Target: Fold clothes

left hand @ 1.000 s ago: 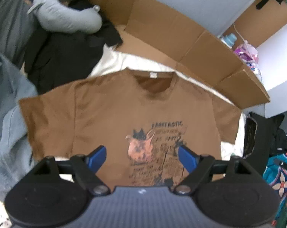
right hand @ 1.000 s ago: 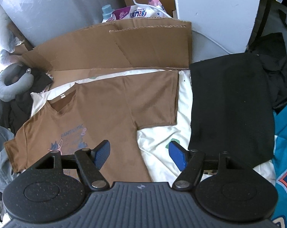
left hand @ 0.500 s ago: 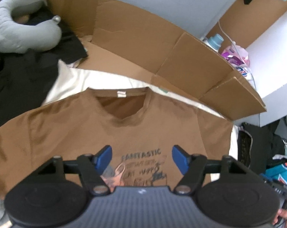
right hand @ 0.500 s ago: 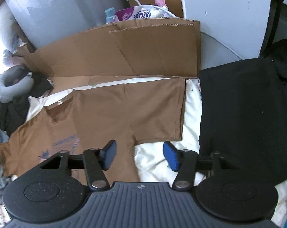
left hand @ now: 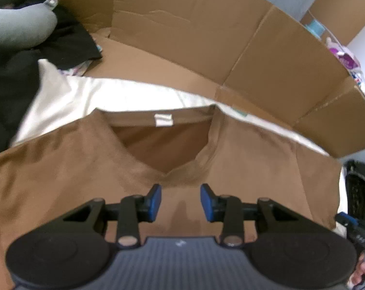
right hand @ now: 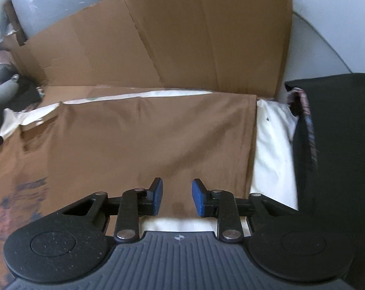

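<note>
Tongs drop onto a brown shirt [left hand: 242,149] in both wrist views, the garment far larger in frame than a second ago, when each camera took in its full width. The left tongs [left hand: 180,201] now hang just below the V of the collar [left hand: 163,142], jaws closing, blue pads apart with bare fabric between them and nothing clamped. The right tongs [right hand: 176,199] sit over the sleeve [right hand: 206,145] near its lower hem, jaws also closing, likewise clenched on nothing yet. A second ago both pairs stood much wider. The shirt lies flat, print side up, on a white sheet [right hand: 271,149], with a cardboard wall [right hand: 182,48] at twelve o'clock, a black garment [right hand: 339,145] at three o'clock in the right view and a grey neck pillow [left hand: 18,24] at ten o'clock in the left. Judged from this, the fold has not begun: both hands appear to be setting up a first pinch of cloth, probably to carry the sleeve side across the body.
</note>
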Demonstrator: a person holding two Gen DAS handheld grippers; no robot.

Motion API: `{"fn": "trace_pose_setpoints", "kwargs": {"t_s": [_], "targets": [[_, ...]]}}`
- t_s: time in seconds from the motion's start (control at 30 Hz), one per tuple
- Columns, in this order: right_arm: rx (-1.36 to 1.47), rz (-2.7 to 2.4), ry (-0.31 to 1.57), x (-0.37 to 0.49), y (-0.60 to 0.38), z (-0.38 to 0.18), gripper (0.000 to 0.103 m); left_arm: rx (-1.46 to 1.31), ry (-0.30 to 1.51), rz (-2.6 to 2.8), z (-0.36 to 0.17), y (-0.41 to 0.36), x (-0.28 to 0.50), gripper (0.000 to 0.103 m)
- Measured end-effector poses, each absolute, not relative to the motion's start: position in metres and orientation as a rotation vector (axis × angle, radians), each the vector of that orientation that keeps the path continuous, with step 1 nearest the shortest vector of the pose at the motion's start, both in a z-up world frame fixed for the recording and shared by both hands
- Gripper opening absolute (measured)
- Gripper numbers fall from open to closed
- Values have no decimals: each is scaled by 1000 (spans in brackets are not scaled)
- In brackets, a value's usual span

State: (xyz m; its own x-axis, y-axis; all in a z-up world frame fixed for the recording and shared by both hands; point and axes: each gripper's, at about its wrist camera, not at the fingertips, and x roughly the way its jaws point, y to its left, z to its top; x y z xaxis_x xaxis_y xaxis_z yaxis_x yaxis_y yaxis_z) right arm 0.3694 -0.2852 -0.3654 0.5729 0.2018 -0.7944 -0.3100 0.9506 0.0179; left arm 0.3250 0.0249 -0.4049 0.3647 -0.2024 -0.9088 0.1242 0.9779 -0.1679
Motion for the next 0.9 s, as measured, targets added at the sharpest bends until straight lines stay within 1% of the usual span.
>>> {"fn": "trace_pose_setpoints", "kwargs": {"t_s": [0.07,0.23,0.27,0.3,0.37,0.47,0.57,0.73,0.8,0.9], "targets": [[-153,309,882,379,-283,-379,34,-94,1176,-230,-414,21,327,37],[-211,274,866,385,-284,-404,34,-26,1179,-274,-434,3,332,37],[-221,275,870,383,-285,-407,33,-3,1168,-287,-435,-2,333,37],[-244,281,869,381,-285,-409,32,20,1157,-300,-436,-7,334,35],[-301,294,863,378,-284,-411,32,63,1140,-331,-439,-21,337,30],[-330,285,873,377,-287,-410,32,44,1129,-380,-444,-42,347,30],[-330,252,885,375,-295,-409,32,96,1100,-440,-451,-71,358,30],[-365,231,892,370,-301,-410,32,107,1070,-533,-464,-116,378,29],[-386,224,894,369,-299,-410,32,119,1064,-573,-470,-136,383,24],[-396,210,899,370,-299,-408,33,142,1063,-634,-481,-168,387,22]]}}
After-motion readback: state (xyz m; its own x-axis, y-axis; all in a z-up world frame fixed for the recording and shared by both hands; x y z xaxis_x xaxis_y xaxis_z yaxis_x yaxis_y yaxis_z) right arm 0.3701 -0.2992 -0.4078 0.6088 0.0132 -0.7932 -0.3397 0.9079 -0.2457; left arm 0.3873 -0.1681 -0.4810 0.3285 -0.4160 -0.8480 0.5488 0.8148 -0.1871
